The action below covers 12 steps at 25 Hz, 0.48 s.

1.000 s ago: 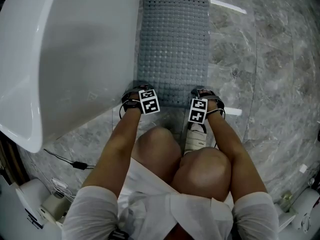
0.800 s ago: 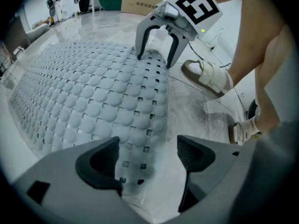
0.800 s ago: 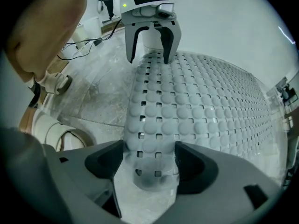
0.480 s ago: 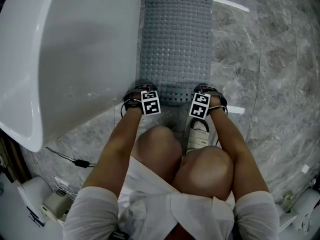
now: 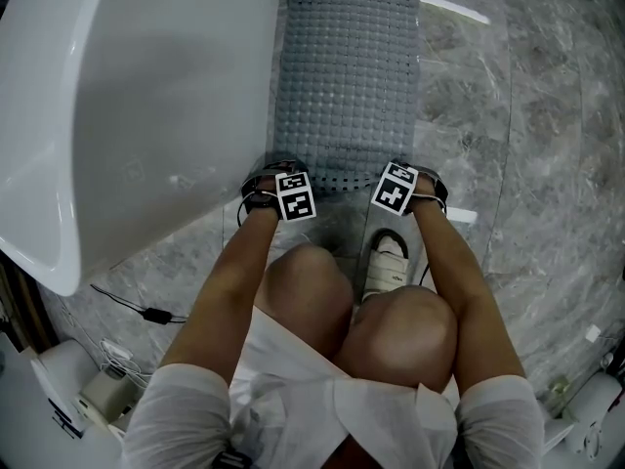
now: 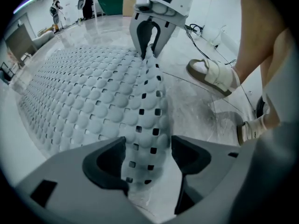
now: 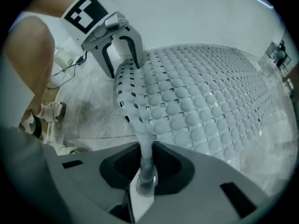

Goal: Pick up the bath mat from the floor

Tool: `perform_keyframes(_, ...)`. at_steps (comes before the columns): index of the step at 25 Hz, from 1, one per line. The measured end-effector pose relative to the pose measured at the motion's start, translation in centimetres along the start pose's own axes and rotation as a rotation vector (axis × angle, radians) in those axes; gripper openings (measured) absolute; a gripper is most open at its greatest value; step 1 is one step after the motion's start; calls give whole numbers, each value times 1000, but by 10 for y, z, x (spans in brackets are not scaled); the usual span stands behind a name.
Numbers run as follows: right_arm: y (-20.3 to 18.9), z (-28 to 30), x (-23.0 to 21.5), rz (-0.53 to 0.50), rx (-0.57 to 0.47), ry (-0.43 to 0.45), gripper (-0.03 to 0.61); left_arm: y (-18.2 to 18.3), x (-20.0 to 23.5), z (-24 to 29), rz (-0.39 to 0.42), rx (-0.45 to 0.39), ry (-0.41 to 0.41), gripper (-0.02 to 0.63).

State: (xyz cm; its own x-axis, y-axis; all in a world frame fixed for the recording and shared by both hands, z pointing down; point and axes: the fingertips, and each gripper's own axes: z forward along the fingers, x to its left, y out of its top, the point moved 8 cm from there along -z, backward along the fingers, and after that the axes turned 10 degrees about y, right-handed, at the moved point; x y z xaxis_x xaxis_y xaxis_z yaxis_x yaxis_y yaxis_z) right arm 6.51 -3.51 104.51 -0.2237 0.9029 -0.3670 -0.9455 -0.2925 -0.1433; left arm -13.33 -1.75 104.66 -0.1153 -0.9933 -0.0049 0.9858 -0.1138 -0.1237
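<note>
The grey, studded bath mat [image 5: 347, 76] lies on the marble floor beside the tub, running away from me. Both grippers are at its near edge. My right gripper [image 5: 412, 180] is at the right corner; in the right gripper view its jaws are closing and its pads [image 7: 145, 160] pinch the thin rim of the mat [image 7: 205, 92], which rises into a ridge. My left gripper [image 5: 278, 180] is at the left corner. Its jaws [image 6: 148, 155] are closing but still stand apart, with the raised perforated rim [image 6: 149, 120] running between them.
A white bathtub [image 5: 127, 96] fills the left side, its wall right against the mat's left edge. My sandalled foot [image 5: 384, 262] and knees are just behind the grippers. A cable with an adapter [image 5: 146, 319] lies on the floor at the lower left.
The right gripper has shifted forward onto the mat's near right corner and tilted, and the rim there has lifted. The left gripper has stayed nearly still.
</note>
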Motion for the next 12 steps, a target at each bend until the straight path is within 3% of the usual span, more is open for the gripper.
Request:
perform_keyframes(3, 2, -9, -8, 99, -28, 67, 81, 1, -1, 0, -8, -3, -37, 350)
perform_keyframes(6, 4, -11, -10, 115, -21, 86, 78, 1, 0, 0, -17, 4, -38, 351)
perform_keyframes(8, 3, -12, -11, 133, -31, 98, 75, 3, 4, 1, -24, 20, -16, 290)
perform_keyframes(12, 4, -17, -13, 148, -52, 107, 75, 5, 8, 1, -44, 38, 25, 249)
